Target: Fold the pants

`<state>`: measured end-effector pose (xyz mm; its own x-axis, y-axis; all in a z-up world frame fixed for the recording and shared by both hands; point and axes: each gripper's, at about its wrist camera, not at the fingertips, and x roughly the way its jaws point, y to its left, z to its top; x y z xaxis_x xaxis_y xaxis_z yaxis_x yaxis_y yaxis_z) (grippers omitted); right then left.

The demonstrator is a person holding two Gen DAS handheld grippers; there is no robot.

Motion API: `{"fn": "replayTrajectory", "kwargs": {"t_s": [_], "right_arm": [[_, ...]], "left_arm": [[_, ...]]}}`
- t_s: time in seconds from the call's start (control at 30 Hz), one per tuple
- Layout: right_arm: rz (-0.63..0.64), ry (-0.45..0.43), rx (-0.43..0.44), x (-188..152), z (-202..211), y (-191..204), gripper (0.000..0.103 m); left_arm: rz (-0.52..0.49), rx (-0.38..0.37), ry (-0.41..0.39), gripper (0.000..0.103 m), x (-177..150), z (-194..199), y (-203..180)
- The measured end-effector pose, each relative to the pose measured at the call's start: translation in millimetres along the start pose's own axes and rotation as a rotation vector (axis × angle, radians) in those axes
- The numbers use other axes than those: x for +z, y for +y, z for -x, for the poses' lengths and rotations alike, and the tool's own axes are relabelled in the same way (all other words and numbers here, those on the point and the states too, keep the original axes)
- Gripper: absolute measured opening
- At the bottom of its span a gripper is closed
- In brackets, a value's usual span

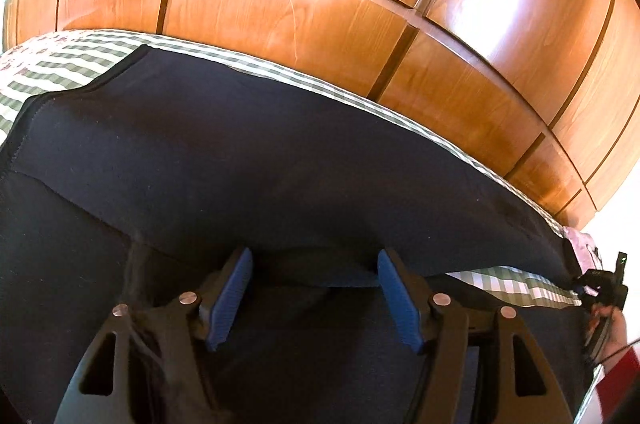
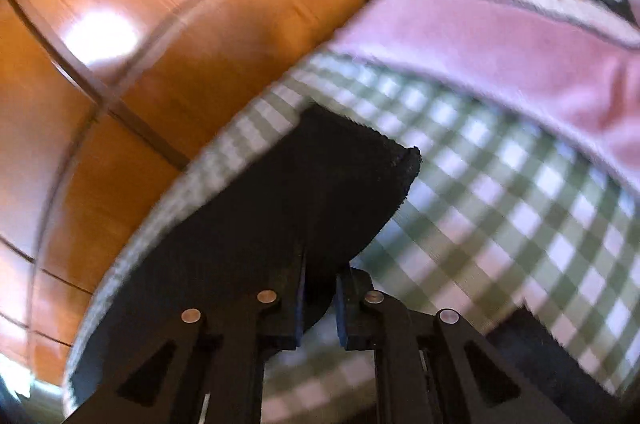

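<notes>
Dark navy pants [image 1: 248,160] lie spread across a green-and-white checked bed sheet [image 1: 72,64]. My left gripper [image 1: 314,254] hovers low over them, its blue pads [image 1: 234,288] wide apart; a fold of the cloth runs between them, untouched. At the far right edge, my right gripper [image 1: 600,288] holds the pants' end, with a hand and a red sleeve behind it. In the right wrist view, my right gripper [image 2: 320,276] is shut on the edge of a lifted dark flap of the pants [image 2: 300,192], whose hemmed corner points up and right.
A glossy wooden wardrobe [image 1: 304,4] stands just past the bed's far edge. A pink printed cushion or blanket [image 2: 520,36] lies on the checked sheet [image 2: 500,184] beyond the right gripper. More dark cloth [image 2: 540,352] shows at the lower right.
</notes>
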<state>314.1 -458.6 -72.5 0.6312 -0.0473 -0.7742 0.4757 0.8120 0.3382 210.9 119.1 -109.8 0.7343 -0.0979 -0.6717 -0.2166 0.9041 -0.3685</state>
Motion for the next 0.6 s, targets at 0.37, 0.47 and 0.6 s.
{"fn": "replayTrajectory", "kwargs": {"t_s": [0.37,0.47,0.6], "right_arm": [[0.553,-0.112,0.123,-99.6,46.2,166.4,0.041],[0.640,-0.060,0.188,-128.2,34.0,201.0,0.041],[0.711,-0.030,0.143,-144.9,18.3,219.3,0.041]], "left_arm": [[0.007,-0.019,0.009,0.070,1.1,-0.7,1.4],[0.017,-0.030,0.013,0.070,3.2,-1.0,2.8],[0.034,-0.048,0.017,0.070,5.0,-0.4,6.4]]}}
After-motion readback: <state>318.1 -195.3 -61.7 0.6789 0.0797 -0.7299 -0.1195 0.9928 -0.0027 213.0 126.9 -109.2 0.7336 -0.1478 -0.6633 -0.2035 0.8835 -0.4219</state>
